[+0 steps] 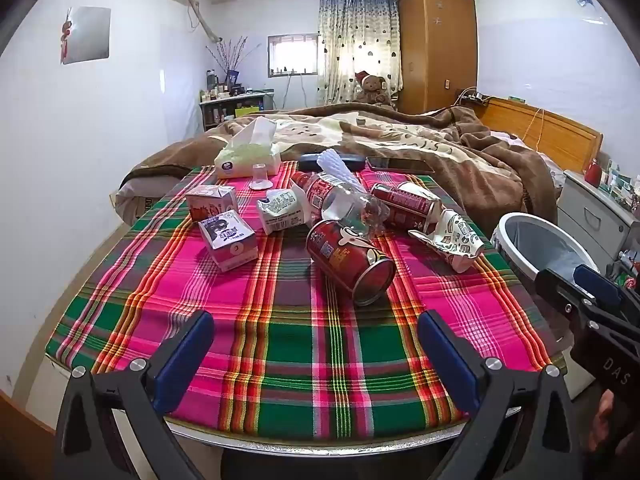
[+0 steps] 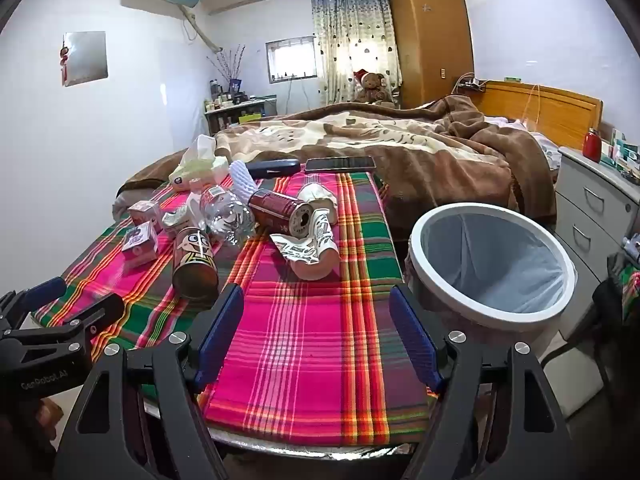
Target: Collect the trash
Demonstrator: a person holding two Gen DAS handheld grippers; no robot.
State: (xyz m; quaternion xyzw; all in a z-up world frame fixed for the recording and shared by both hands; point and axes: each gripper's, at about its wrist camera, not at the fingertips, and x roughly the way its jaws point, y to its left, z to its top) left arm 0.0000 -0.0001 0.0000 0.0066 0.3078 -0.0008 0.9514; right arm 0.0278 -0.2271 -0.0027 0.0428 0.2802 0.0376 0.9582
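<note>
Both claws, left (image 1: 316,344) and right (image 2: 316,332), are hovering wide and empty over the tabletop (image 1: 280,344), likely lining up on the cans (image 1: 352,260), bin (image 2: 492,256) waiting alongside.

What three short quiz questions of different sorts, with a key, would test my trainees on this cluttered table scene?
1. True or false: both grippers are holding trash.
2. Which lies nearest the left gripper: A the red can, B the tissue pack, C the phone?
3. Fill in: the bin stands beside the table's ____ edge.

Key:
1. False: the left and the right gripper are open, with only the plaid cloth between the fingers.
2. A.
3. Right.
</note>
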